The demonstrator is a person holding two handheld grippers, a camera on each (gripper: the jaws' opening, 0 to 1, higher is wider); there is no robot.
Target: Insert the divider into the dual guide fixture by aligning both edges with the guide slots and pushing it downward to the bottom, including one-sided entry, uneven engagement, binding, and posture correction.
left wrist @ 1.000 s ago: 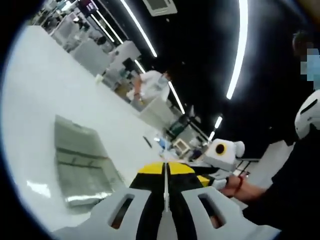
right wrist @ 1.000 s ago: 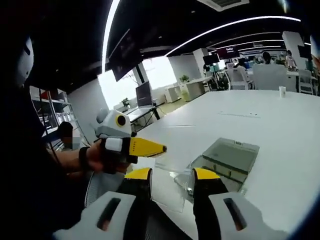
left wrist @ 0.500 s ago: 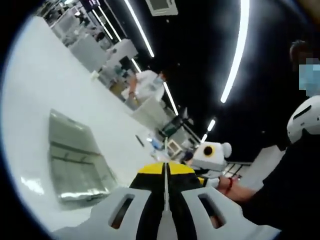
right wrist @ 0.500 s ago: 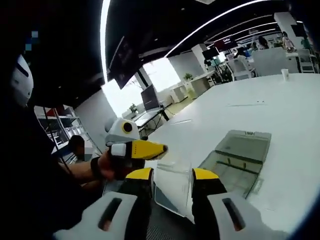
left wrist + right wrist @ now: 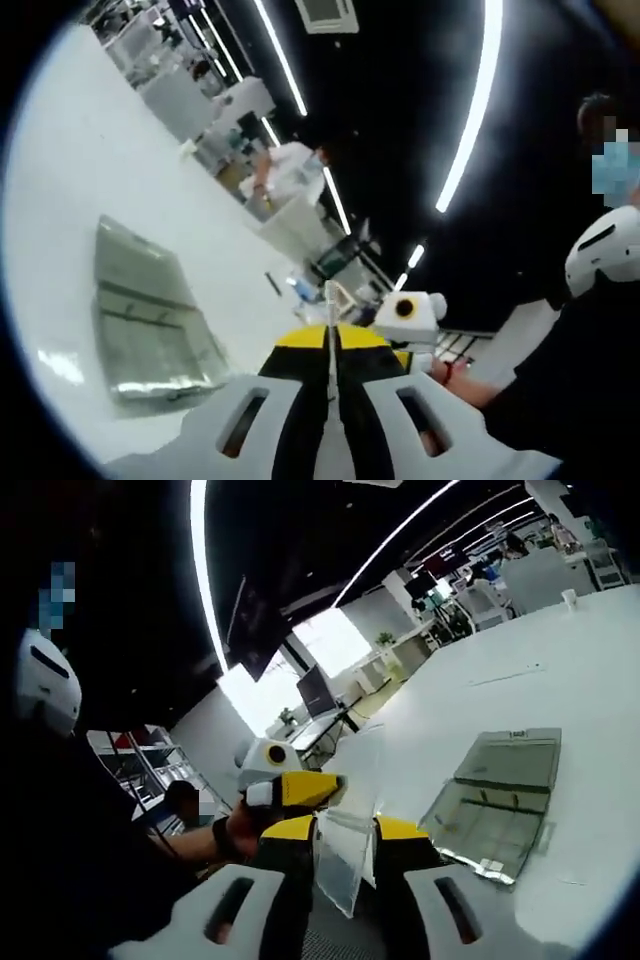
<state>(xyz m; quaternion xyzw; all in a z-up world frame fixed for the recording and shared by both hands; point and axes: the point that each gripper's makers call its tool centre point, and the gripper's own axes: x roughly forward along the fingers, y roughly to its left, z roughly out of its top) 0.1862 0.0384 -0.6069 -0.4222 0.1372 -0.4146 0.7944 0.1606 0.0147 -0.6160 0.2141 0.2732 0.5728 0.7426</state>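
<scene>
Both hand-held grippers are raised above a white table (image 5: 590,670), with a clear divider between them. Seen in the left gripper view, the left gripper (image 5: 329,350) has its yellow-tipped jaws pressed together on the thin edge of the divider (image 5: 329,320), which sticks up between them as a pale sliver. In the right gripper view the right gripper (image 5: 345,830) has its jaws spread apart, and the divider (image 5: 352,820) stands tilted in the gap; whether either jaw touches it I cannot tell. The left gripper (image 5: 300,788) enters that view from the left, clamped on the sheet's upper edge. The dual guide fixture (image 5: 500,800), a clear shallow tray-like box, lies flat on the table, well apart from the divider. A person in white (image 5: 290,165) stands at far desks.
</scene>
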